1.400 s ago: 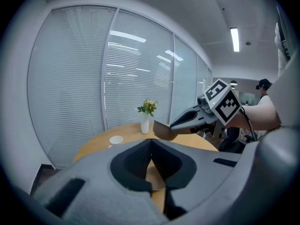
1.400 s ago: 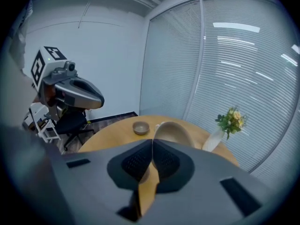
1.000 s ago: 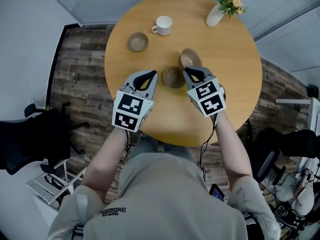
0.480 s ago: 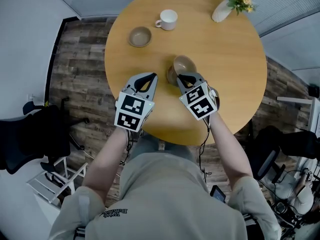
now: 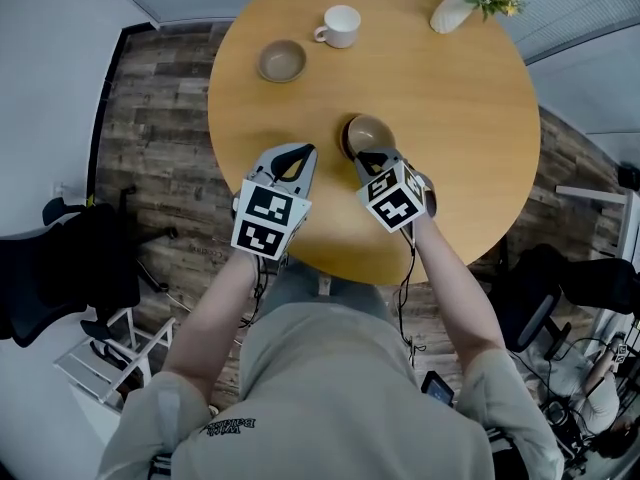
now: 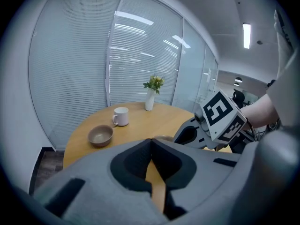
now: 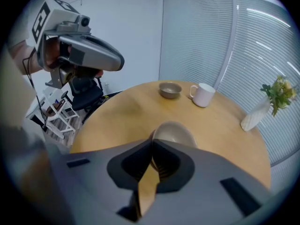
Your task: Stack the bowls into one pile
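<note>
1. Bowl (image 5: 370,133) rests on a second bowl (image 5: 347,144) mid worktop (image 5: 460,118), my right claw (image 7: 151,143) clamped on its near rim; left claw (image 6: 151,142) hangs closed, empty.
2. Next, likely: let go, then fetch the far-left bowl (image 5: 282,60).

Print on the shirt (image 5: 320,388) is illegible.

A round wooden table (image 5: 450,118) fills the upper frame. On it stand a brown bowl (image 5: 282,60) at upper left, a white mug (image 5: 341,25) near it, a flower vase (image 5: 452,12) at top right, and nested bowls (image 5: 369,134) mid-frame.
</note>
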`<state>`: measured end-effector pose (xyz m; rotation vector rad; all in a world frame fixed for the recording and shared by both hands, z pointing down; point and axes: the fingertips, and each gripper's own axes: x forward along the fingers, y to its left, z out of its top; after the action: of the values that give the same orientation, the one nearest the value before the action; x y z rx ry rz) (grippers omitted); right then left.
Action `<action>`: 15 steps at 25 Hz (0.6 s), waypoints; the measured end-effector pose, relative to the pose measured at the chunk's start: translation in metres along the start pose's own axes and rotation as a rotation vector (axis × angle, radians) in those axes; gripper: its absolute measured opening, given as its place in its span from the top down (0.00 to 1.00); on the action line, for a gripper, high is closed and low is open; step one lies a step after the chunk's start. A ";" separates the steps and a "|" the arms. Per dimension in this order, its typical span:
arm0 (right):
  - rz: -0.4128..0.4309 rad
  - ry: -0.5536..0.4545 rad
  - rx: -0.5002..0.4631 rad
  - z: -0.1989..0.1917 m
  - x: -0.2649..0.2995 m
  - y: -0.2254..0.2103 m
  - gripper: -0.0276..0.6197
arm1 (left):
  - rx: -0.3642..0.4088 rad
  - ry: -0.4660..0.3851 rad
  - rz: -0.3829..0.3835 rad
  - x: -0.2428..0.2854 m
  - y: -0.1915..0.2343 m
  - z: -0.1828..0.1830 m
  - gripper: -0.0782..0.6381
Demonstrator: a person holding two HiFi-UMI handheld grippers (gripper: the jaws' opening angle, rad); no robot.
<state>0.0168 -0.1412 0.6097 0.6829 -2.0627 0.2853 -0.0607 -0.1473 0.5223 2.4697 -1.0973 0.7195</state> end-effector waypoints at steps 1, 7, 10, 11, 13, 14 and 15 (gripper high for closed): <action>0.001 0.004 0.000 -0.001 0.002 0.001 0.91 | -0.001 0.002 -0.003 0.000 0.000 -0.002 0.86; 0.006 0.023 -0.040 -0.002 0.019 0.011 0.91 | -0.011 0.017 -0.008 -0.004 0.003 -0.014 0.86; -0.003 0.040 -0.063 -0.008 0.028 0.014 0.91 | -0.013 0.027 -0.003 -0.004 0.005 -0.021 0.86; -0.006 0.046 -0.062 -0.009 0.030 0.015 0.91 | -0.013 0.031 -0.001 -0.005 0.007 -0.023 0.86; -0.006 0.055 -0.055 -0.011 0.033 0.017 0.91 | -0.014 0.041 0.004 -0.006 0.010 -0.028 0.86; -0.001 0.058 -0.050 -0.012 0.034 0.018 0.91 | -0.015 0.046 0.006 -0.007 0.011 -0.031 0.86; 0.004 0.059 -0.046 -0.012 0.034 0.020 0.91 | -0.017 0.052 0.007 -0.007 0.012 -0.033 0.86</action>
<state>-0.0006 -0.1319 0.6454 0.6359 -2.0086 0.2562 -0.0845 -0.1343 0.5464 2.4202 -1.0895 0.7685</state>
